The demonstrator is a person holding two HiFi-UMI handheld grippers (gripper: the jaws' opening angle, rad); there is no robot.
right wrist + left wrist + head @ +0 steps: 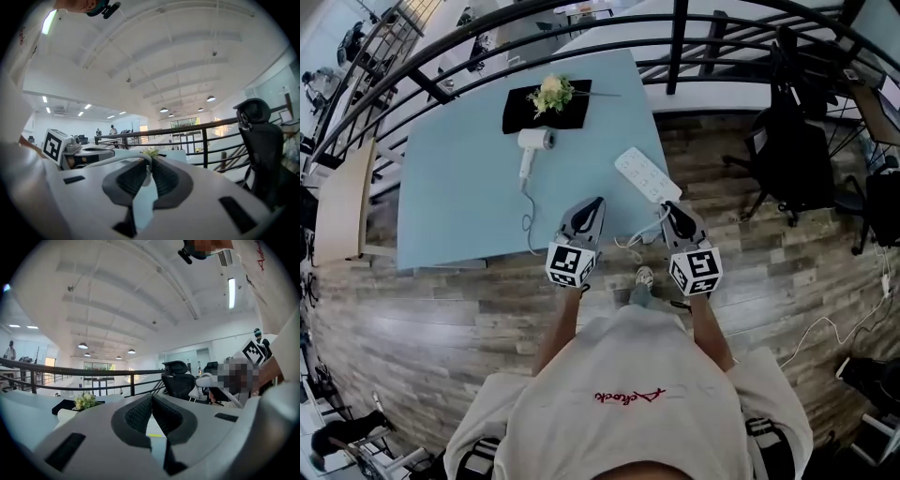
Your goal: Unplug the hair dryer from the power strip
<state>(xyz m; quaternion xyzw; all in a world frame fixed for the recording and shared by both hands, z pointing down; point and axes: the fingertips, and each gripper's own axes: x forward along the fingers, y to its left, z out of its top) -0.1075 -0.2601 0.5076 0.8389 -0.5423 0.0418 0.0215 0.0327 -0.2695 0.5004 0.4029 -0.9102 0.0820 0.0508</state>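
Pale blue counter point(455, 192) carries the hair dryer point(534, 142), well beyond both tools. Right tool point(667, 207) pinches its white cord point(528, 220) just beside the power strip point(645, 173); left tool point(594, 202) is closed and empty.

Scene is being lit brightly and evenly from overhead fixtures and big windows. A strip light point(231, 292) is being blown out to pure white in the left gripper view; a round lamp point(210, 98) is being rendered as a glare spot in the right gripper view. The pale worktop point(459, 187) is being shown without glare, and shadows on it are being kept faint and soft. Heavy fisheye bending is being seen everywhere: the railing point(677, 47) is being bowed, and corners are being blacked out in both gripper views. The left tongs point(151, 397), the right tongs point(149, 161) and the white cord point(120, 155) are being rendered soft, out of focus.
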